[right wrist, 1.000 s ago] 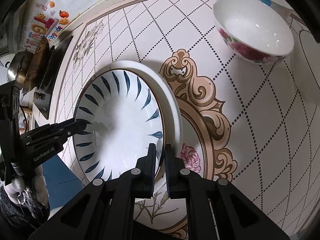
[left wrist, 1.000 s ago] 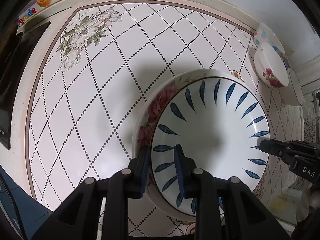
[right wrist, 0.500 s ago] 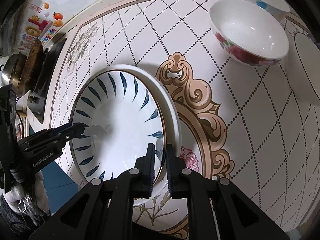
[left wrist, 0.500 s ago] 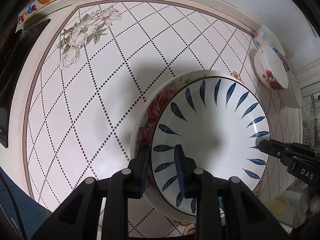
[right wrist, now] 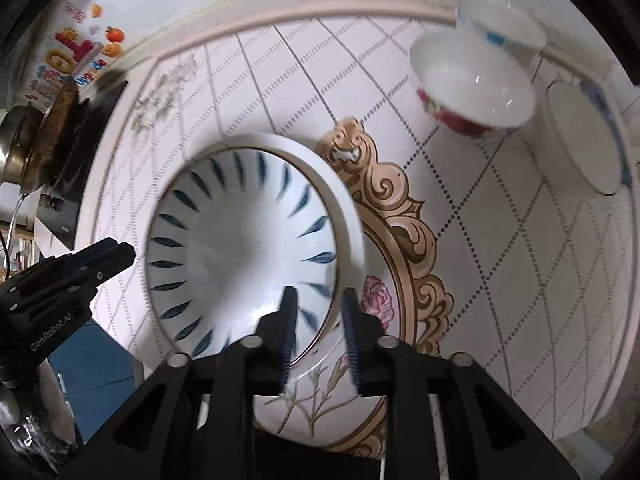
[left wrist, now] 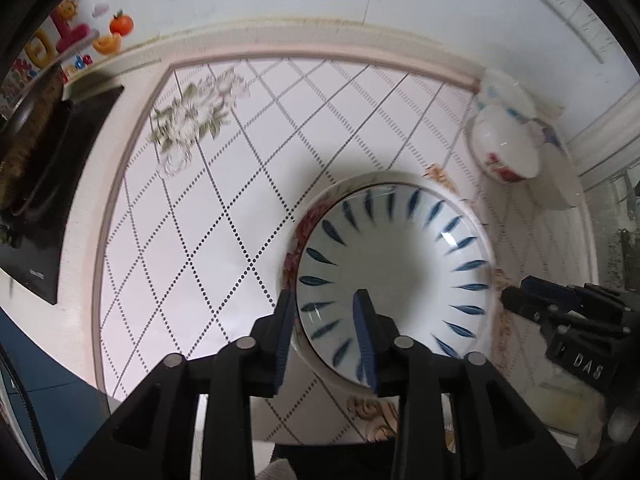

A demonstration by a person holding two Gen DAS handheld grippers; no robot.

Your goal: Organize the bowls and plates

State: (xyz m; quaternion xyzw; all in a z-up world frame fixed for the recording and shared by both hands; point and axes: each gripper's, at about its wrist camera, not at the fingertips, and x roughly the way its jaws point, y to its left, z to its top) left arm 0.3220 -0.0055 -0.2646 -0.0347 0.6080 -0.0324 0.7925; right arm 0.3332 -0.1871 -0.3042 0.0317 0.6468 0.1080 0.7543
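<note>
Jaws of left gripper (left wrist: 324, 300) and right gripper (right wrist: 316, 294), just opened, straddle opposite rims of blue-leaf plate (left wrist: 394, 276) without gripping, plate resting on floral plate (right wrist: 320, 400).

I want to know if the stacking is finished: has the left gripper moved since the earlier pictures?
Yes. The left gripper has just opened and let go of the blue-leaf plate, pulling up and away: the counter looks smaller now.
</note>
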